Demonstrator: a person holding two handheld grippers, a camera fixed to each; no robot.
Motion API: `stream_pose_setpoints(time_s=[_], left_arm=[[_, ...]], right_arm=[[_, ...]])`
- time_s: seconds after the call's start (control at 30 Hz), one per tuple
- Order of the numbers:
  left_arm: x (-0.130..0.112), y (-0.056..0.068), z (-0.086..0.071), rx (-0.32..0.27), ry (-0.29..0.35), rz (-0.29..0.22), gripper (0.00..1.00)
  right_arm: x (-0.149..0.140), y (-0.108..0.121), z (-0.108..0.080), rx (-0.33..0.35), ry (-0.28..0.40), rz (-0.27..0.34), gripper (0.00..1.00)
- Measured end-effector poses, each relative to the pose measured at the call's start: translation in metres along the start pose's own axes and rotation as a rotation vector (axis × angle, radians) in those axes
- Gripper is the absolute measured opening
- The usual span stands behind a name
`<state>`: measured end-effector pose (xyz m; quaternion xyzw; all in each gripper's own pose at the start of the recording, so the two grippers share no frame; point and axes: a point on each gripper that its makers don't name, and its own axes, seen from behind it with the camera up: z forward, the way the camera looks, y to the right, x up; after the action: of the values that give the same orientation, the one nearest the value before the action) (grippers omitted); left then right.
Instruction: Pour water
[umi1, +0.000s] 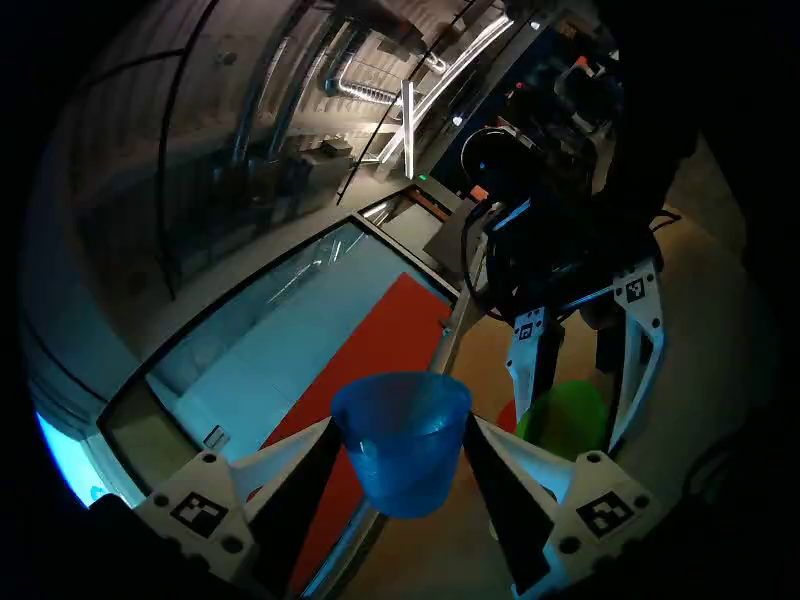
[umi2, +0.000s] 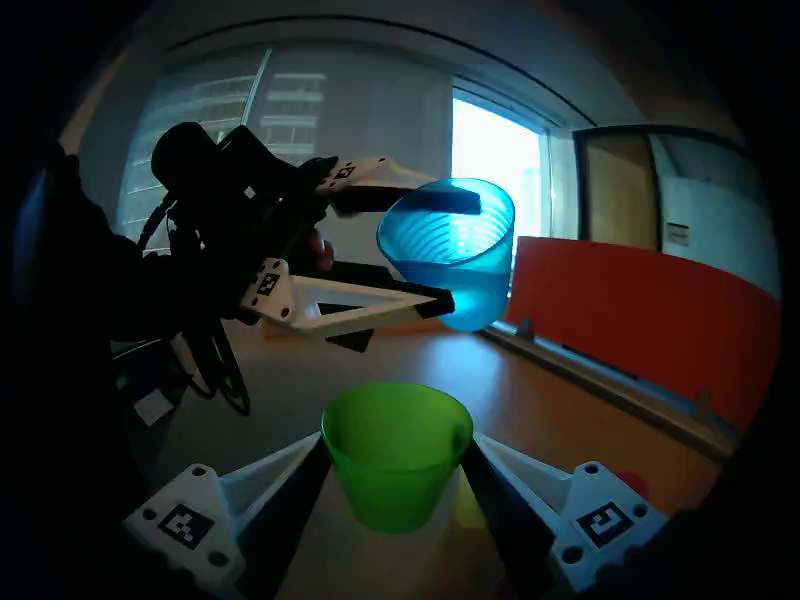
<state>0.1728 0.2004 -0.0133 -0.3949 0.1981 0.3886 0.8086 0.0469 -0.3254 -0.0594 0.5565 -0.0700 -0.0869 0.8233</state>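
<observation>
Blue cup (umi2: 447, 255): translucent plastic, upper centre of the right gripper view, held in the air. Lower part reads darker blue, which looks like water. Mouth faces up and slightly toward the camera; true tilt can't be judged through the fisheye. In the left gripper view the same cup sits bottom centre, rim toward the top of the frame.

Left gripper (umi1: 401, 430): both fingers press on the blue cup's sides, one on each side. In the right gripper view its fingers come in from the left, one above the other, with the cup pinched between them.

Green cup (umi2: 398, 470): bottom centre of the right gripper view, mouth up, below the blue cup and apart from it. Contents can't be made out. In the left gripper view it shows lower right, partly behind a white finger.

Right gripper (umi2: 398, 440): fingers closed against the green cup's two sides, pinching it.

Surface (umi2: 560, 400): wooden, brown, running under both cups across the middle of the right gripper view.

Red panel (umi2: 650, 310): stands along the far edge of the surface, right of frame.

Window (umi2: 495, 165): bright, upper centre, behind the blue cup.

Light strip (umi1: 408, 125): top centre of the left gripper view, on a dark ceiling.
</observation>
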Motion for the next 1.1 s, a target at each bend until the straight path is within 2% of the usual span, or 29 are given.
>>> stream_pose_setpoints(time_s=[0.67,1.1], left_arm=[[-0.0028,0.0060,0.0076,-0.020,0.000,0.054,0.84],[-0.0031,0.0031,0.0097,-0.012,0.001,0.087,0.84]], right_arm=[[-0.0012,0.0041,-0.0018,-0.009,0.000,0.001,0.90],[-0.0038,0.0067,-0.0034,-0.013,-0.003,0.002,0.90]])
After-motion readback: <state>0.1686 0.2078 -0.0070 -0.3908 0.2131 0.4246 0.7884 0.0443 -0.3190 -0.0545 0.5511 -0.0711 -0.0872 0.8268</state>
